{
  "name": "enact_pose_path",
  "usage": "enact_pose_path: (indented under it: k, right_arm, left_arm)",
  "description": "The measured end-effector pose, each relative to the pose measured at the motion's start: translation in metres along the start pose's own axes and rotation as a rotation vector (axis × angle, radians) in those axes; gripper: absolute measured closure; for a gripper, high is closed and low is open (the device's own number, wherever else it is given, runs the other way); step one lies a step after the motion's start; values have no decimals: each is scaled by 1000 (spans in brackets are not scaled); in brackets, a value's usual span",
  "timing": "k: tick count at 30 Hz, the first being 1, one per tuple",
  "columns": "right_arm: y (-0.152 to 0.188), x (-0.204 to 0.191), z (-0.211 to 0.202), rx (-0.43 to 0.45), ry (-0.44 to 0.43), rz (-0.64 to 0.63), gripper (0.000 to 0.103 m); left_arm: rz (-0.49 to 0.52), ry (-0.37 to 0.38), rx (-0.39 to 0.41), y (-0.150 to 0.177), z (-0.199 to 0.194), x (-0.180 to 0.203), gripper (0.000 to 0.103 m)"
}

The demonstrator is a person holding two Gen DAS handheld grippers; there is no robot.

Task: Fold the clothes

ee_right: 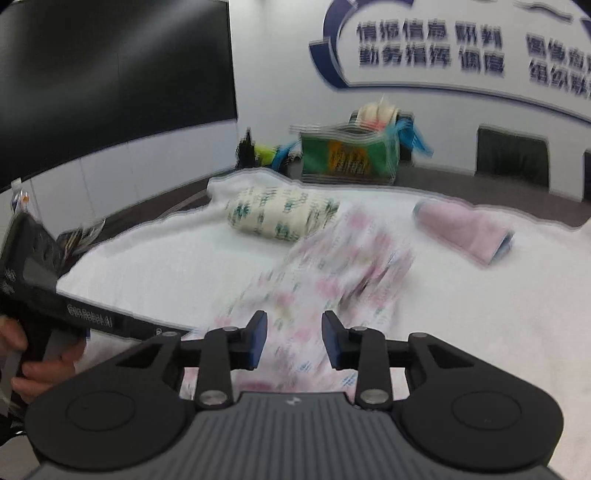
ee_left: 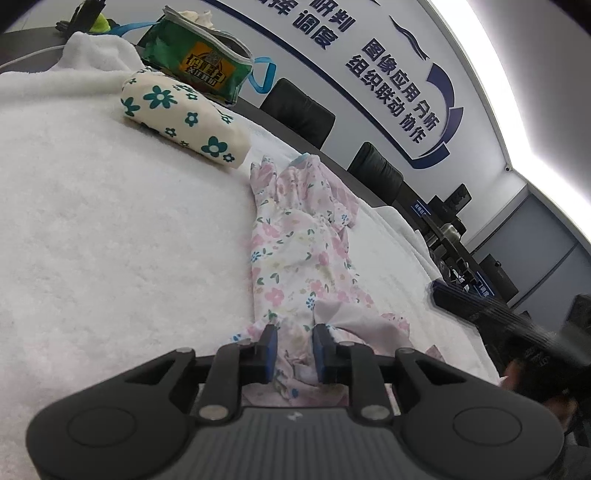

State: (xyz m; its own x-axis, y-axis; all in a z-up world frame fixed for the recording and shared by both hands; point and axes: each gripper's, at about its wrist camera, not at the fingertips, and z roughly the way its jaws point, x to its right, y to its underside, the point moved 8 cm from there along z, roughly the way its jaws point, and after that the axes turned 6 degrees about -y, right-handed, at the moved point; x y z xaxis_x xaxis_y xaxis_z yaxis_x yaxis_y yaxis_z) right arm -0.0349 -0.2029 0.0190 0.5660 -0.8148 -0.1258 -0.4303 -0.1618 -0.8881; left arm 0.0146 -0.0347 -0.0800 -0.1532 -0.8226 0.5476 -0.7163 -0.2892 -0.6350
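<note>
Left wrist view, nearest first: left gripper [ee_left: 295,332] with jaws narrowly parted, blue pads bare on their inner faces, not pressing. Between them, the near end of the garment [ee_left: 295,258], bunched and creased, a white flap turned up against the right pad. Thin pale cloth, printed with pink, yellow and blue flowers and green leaves. Stretched away from the jaws in a long narrow strip across the white fleece cover [ee_left: 110,240], far end rumpled, a bit of blue trim there. Beyond and to the left, a cream roll [ee_left: 184,118] with teal flowers, apart from the garment. Behind it, a green bag [ee_left: 195,55] with blue straps, zip open, pale cloth [ee_left: 192,14] poking out of the top. Farthest, black chairs [ee_left: 299,110] against the wall.

Right wrist view, blurred: right gripper [ee_right: 293,321] with jaws well apart, holding nothing, garment [ee_right: 325,266] lying under and beyond the gap. At left, a hand [ee_right: 37,369] around the other gripper's handle. Farther right, a pink roll [ee_right: 461,229] on the cover.
</note>
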Motion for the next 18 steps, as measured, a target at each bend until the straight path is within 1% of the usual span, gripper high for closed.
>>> enact_pose_path:
  k: [2,6,8,11,14,16,17,18]
  right_arm:
    - [-8,-2,-14,31,-6,-24,70]
    - [-3,-27,-26,25,-69,-131,71]
    - [9,-43,-22,-17,-98,-193,71]
    - [27,-54,-7,-84,-101,-234,71]
    - [39,-50,12,-137,-82,-196,71]
    - [45,-45,21,-154,-67,-174,71]
    - [48,-41,26,-164,-57,-161,71]
    - [50,-38,30,-171,-51,-148,71]
  left_arm:
    - [0,0,-1,0,0,0,84]
    - [-11,11,-7,-1,1,-1,83]
    - [-13,13,-7,-1,1,-1,83]
    - [-12,16,-8,-1,1,-1,83]
    - [-10,15,-7,-1,1,0,83]
    - [-1,15,-5,-2,-1,1,80]
    - [6,23,19,-7,-9,2,79]
    - [12,33,46,-12,-18,4,76]
